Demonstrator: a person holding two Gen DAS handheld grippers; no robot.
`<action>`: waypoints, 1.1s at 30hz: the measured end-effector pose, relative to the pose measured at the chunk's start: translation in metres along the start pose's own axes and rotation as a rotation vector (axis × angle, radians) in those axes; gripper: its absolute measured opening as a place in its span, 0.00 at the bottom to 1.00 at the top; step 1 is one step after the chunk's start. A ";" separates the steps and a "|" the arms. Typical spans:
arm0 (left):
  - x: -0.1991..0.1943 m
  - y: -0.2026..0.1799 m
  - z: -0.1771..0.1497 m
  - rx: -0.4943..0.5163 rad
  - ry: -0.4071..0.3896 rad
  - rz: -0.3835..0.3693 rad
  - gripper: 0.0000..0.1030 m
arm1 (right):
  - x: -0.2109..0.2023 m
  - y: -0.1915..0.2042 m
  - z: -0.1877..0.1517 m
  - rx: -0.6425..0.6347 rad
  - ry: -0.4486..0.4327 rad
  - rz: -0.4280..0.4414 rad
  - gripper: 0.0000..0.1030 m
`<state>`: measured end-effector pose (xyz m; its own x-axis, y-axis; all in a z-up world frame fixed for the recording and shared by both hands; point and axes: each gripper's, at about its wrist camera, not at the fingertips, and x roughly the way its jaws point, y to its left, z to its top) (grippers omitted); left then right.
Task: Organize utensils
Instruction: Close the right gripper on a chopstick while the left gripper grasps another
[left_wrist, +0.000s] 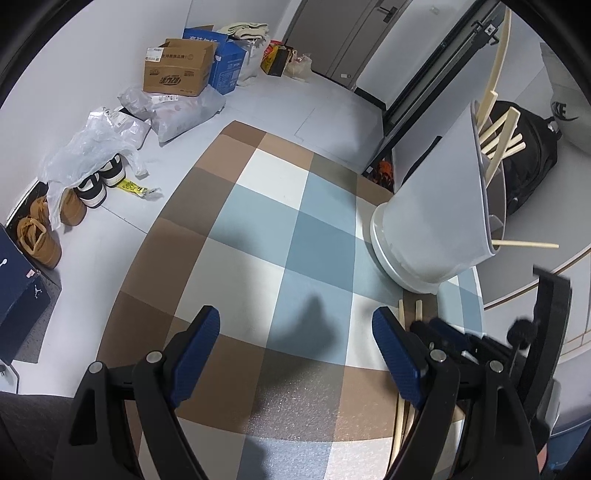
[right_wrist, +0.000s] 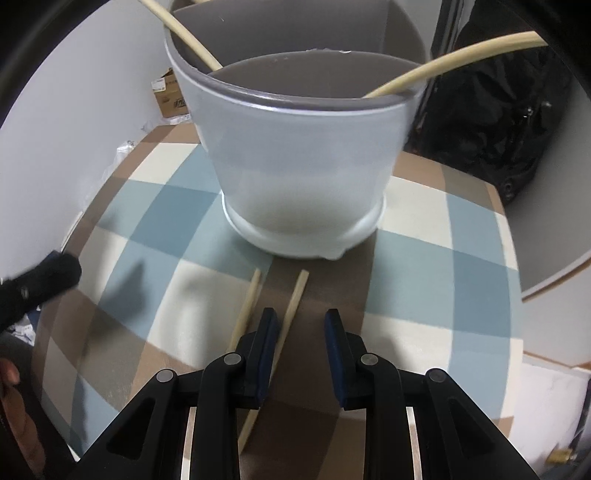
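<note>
We are mid-pickup: our right gripper (right_wrist: 301, 328), fingers partly spread and pinching nothing, straddles one chopstick (right_wrist: 293, 299) at six o'clock of the holder (right_wrist: 295, 162) on the counter (right_wrist: 424, 266). Next, lower and close. Our left gripper (left_wrist: 295, 332) hangs spread, empty.

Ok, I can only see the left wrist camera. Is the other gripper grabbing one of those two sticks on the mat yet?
Observer: Not yet. The right gripper is open. One chopstick lies between its fingers, unpinched.
Operator: Where's the other stick?
Observer: The second chopstick lies on the mat, just outside the finger on the left side of that picture.
Operator: Do they bump the cup?
Observer: No. Both ends stop just short of the white holder, and a strip of mat shows between them.
</note>
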<state>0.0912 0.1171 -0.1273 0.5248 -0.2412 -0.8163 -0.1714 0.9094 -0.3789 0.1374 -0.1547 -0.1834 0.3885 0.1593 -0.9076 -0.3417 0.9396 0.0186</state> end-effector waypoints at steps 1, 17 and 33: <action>0.000 0.000 0.000 0.000 0.001 0.001 0.79 | 0.002 -0.001 0.003 0.002 -0.003 -0.004 0.25; 0.005 -0.009 -0.006 0.050 0.030 0.004 0.79 | 0.002 -0.039 -0.002 0.225 0.022 0.112 0.04; 0.006 -0.017 -0.013 0.096 0.038 0.050 0.79 | -0.003 -0.048 0.006 0.134 0.104 0.097 0.14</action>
<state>0.0865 0.0961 -0.1312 0.4849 -0.2061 -0.8499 -0.1144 0.9485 -0.2953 0.1579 -0.1988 -0.1791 0.2662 0.2257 -0.9371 -0.2536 0.9543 0.1578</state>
